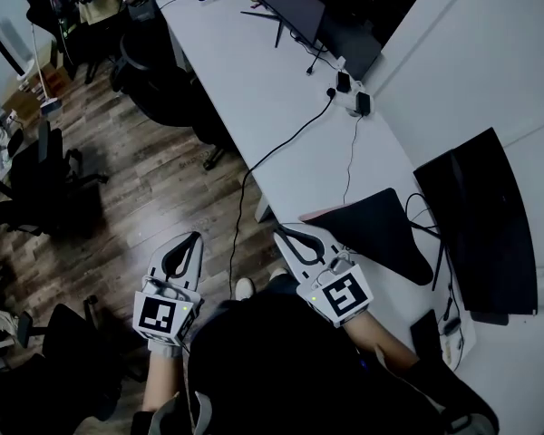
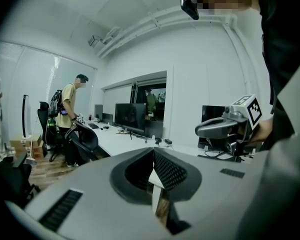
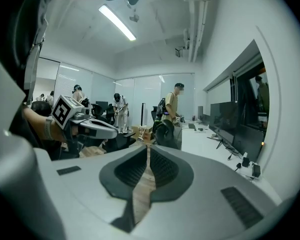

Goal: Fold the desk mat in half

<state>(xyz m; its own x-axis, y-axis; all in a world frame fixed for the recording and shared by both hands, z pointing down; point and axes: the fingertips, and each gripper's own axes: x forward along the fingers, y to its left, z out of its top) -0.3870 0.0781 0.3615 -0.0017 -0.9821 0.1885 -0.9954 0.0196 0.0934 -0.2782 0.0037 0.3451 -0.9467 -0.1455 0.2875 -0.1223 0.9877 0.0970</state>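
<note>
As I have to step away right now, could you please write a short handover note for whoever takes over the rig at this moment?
Left gripper: shut, empty, held out over the floor, off the desk.
Right gripper: shut, empty, by the desk's near edge, not touching the desk mat.
Desk mat: dark, lying on the white desk beside the monitor. It looks doubled over, with a pink strip showing along its left edge.
Done: the fold appears made; neither gripper holds the mat.
Left: check that the halves line up, which I cannot tell from here.
</note>
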